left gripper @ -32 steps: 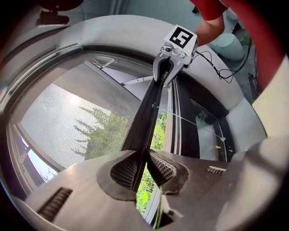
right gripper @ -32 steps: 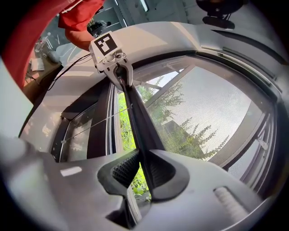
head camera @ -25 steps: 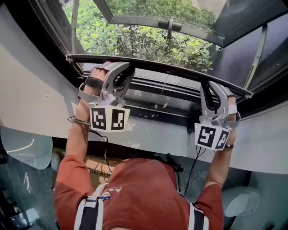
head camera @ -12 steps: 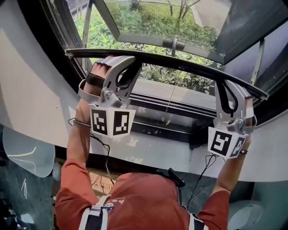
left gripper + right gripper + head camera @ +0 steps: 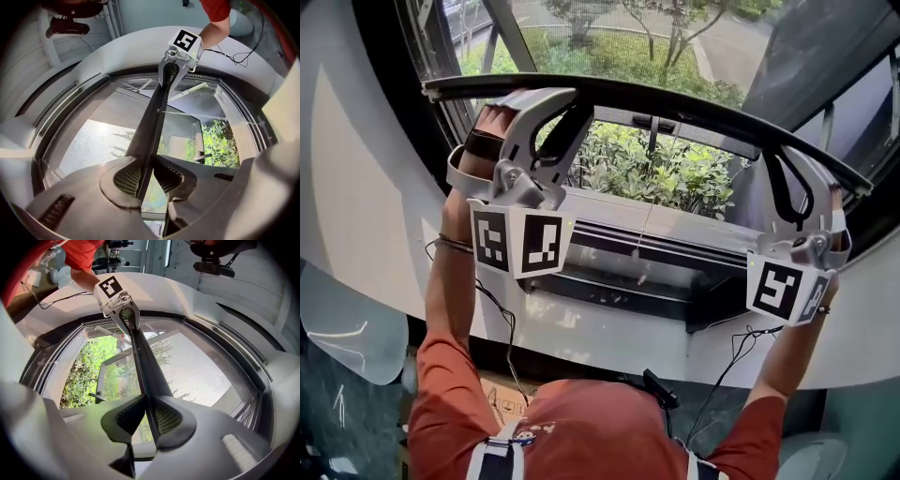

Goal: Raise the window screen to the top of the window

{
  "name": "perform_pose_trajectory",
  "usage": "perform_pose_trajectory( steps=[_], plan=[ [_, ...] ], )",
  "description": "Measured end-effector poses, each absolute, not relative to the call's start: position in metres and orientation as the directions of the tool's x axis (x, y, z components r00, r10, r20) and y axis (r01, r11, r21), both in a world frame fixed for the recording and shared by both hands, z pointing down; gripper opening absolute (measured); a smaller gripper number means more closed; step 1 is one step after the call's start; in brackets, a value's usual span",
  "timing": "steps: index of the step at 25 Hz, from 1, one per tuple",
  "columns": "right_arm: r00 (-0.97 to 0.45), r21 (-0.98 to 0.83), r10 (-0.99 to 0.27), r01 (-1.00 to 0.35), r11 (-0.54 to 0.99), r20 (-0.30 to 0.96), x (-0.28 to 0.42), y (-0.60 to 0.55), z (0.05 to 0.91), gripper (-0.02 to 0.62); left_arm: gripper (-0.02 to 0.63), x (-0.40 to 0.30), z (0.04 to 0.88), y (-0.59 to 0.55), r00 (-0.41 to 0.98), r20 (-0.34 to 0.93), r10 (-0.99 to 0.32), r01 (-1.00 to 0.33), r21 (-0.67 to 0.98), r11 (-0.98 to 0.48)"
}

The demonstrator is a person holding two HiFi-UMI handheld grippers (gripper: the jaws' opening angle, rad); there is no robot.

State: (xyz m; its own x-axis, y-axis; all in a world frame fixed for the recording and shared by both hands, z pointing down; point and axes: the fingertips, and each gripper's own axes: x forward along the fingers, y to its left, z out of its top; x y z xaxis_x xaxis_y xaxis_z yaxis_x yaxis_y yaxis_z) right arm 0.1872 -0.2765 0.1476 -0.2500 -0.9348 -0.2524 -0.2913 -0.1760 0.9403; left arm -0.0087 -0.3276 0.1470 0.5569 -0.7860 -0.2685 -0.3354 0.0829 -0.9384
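Note:
The window screen's dark bottom bar [image 5: 656, 101] runs across the window opening, high above the sill. My left gripper [image 5: 551, 97] holds it near its left end and my right gripper [image 5: 789, 157] near its right end. In the left gripper view the bar [image 5: 157, 112] passes between the ribbed pads of the left gripper [image 5: 146, 176]; its jaws have just been opening a little, with the pads still against the bar. In the right gripper view the right gripper [image 5: 147, 416] is shut on the bar [image 5: 140, 357]. The grey mesh [image 5: 103, 140] stretches beyond the bar.
Below the bar lie the dark sill tracks [image 5: 656, 253] and green shrubs [image 5: 675, 173] outside. An outer pane with a handle [image 5: 654, 122] stands open. White wall [image 5: 356, 187] curves round the window frame. Cables [image 5: 502, 309] hang from both grippers.
Both grippers have lifted the bar upward together. More of the open window and shrubs now shows beneath it.

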Motion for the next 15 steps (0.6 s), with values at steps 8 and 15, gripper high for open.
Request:
perform_pose_trajectory(
  steps=[8, 15],
  plan=[
    [-0.251, 0.939, -0.922, -0.256, -0.230, -0.295, 0.187, -0.280, 0.109, 0.076, 0.087, -0.009, 0.107, -0.330, 0.551, -0.303, -0.777, -0.342, -0.932, 0.121],
    [-0.271, 0.945, -0.916, -0.224, -0.239, -0.296, 0.189, -0.281, 0.083, 0.080, 0.086, -0.007, 0.079, -0.331, 0.557, -0.315, -0.768, -0.342, -0.930, 0.133]
  ],
)
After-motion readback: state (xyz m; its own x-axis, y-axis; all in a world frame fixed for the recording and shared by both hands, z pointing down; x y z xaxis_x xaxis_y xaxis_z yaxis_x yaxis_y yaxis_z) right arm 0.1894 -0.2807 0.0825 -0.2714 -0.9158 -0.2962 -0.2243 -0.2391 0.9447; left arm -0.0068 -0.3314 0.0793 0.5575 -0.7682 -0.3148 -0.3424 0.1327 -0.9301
